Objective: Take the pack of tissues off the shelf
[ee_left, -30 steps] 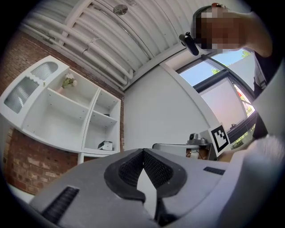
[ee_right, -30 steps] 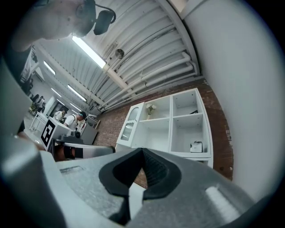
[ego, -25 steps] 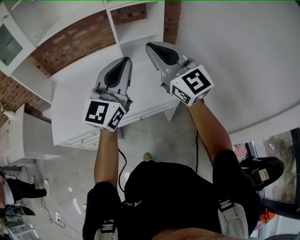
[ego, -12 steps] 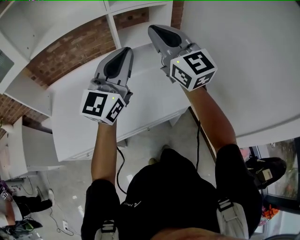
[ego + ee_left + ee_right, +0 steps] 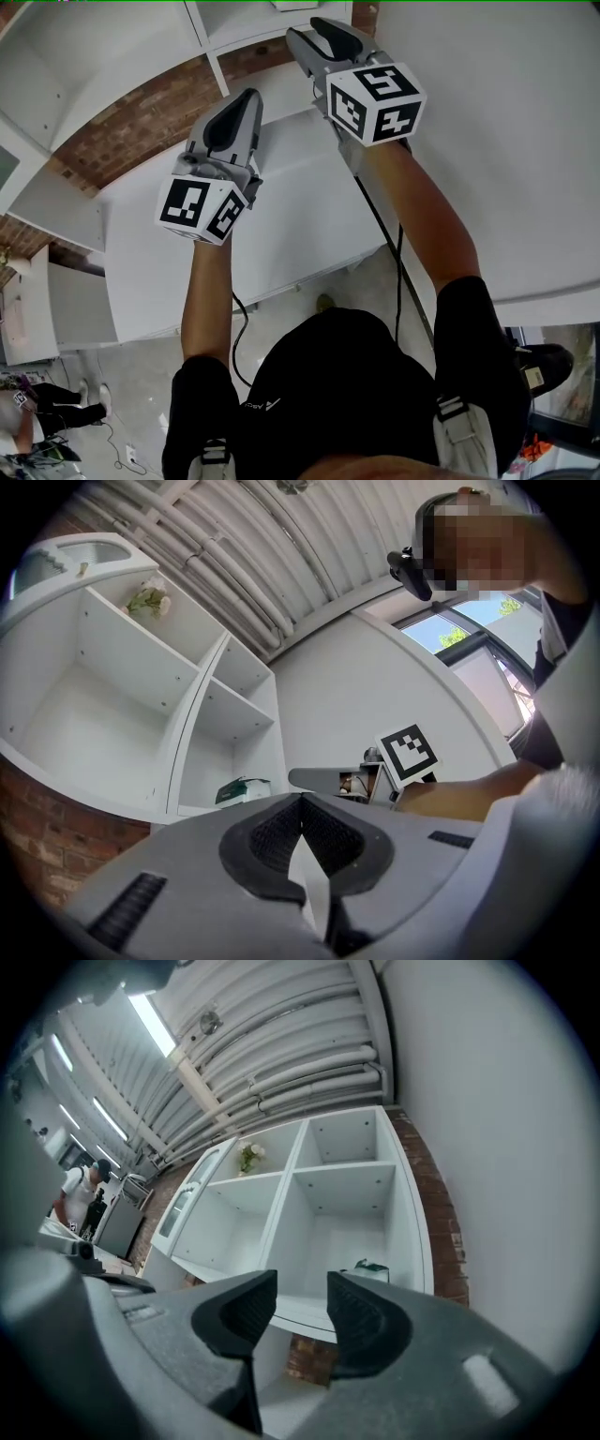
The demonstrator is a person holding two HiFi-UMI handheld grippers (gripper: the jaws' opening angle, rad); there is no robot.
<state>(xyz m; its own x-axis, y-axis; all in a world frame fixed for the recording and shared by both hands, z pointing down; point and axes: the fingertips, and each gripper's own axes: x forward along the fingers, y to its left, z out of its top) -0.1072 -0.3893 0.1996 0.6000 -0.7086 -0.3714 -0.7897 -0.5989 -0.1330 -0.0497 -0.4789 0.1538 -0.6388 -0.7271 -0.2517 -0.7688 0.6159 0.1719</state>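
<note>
So, the right gripper (image 5: 300,1290) is opening, pads apart with only air between them, nothing held. The left gripper (image 5: 302,801) is clenched pad to pad on nothing. The coming reach turns on 1 relation: the pack of tissues (image 5: 372,1268) lies ahead of the right gripper's jaws and a little to their right, well apart from them. It sits on the floor of the lower right compartment of the white shelf unit (image 5: 292,1172), close to that compartment's right wall. In the left gripper view the same pack (image 5: 242,789) shows left of the right gripper, deep in that bay. In the head view the right gripper (image 5: 323,37) sits further toward the shelf than the left gripper (image 5: 228,127), so I judge it the nearer of the 2 for the grab. The pack's long axis looks to run side to side across the bay, but the pack is small in frame, so low confidence. Labels: the pack is green and white, print unreadable. The marker cubes (image 5: 375,91) carry only black-and-white squares, no text.
</note>
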